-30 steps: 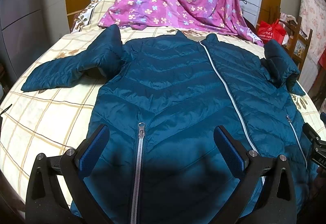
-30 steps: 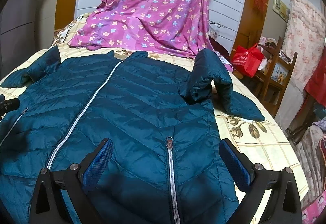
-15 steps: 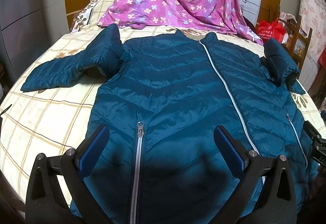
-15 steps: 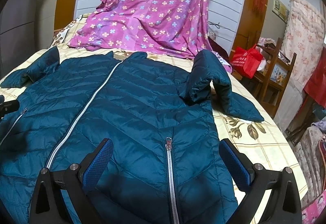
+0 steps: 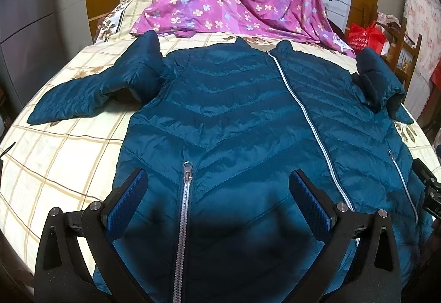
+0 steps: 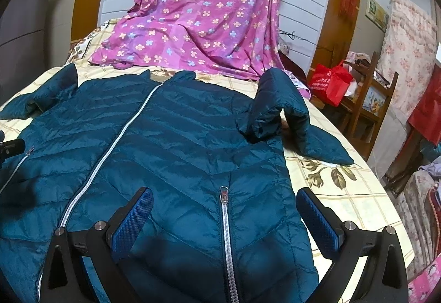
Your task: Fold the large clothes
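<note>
While both tools hang above the near hem, neither has taken hold: the left gripper (image 5: pixel 217 198) stands spread wide and empty over the left pocket zip (image 5: pixel 185 209), and the right gripper (image 6: pixel 224 217) likewise, wide and empty, over the right pocket zip (image 6: pixel 226 231). The teal padded jacket (image 5: pixel 234 121) lies front-up and zipped on the checked bedspread (image 5: pixel 55 165), evidently laid flat for folding. Both sleeves are bunched outward, unfolded. A purple floral sheet (image 6: pixel 206 13) drapes at the far end.
</note>
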`<state>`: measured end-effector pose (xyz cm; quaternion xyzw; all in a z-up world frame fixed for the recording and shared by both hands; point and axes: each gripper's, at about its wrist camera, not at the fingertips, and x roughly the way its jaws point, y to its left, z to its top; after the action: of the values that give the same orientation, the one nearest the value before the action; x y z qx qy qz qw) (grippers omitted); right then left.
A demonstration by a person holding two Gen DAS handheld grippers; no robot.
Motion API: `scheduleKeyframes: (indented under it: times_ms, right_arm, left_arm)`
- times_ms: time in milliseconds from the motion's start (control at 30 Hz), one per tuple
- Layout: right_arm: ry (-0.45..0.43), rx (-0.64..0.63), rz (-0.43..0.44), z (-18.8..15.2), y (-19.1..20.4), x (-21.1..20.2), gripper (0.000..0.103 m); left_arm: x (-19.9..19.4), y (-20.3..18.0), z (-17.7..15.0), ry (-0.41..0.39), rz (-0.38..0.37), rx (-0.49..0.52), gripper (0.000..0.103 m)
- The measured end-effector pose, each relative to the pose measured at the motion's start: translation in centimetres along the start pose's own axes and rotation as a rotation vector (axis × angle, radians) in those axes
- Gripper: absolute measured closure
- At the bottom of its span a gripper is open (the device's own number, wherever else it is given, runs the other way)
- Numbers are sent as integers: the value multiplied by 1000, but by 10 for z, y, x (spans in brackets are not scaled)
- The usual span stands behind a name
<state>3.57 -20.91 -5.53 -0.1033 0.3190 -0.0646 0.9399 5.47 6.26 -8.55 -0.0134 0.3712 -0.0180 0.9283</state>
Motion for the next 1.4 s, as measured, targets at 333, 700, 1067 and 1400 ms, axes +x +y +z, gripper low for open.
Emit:
scheduleKeyframes:
  times_ms: [333, 700, 1067, 1400]
  right_arm:
    - [-2, 0, -4, -1, 0, 0, 0]
    - [-2, 1, -5, -1, 2, 0, 0]
    - [-5, -14, -3, 0, 10, -2, 0]
    - [-3, -11, -1, -1, 11, -2, 0]
  left_arm:
    - [1, 1, 0, 3, -2, -4, 1]
    - [1, 1, 0, 4, -2, 0, 1]
    - [1, 1, 0, 4, -2, -3, 1]
    - [1, 0, 0, 4, -1, -3, 1]
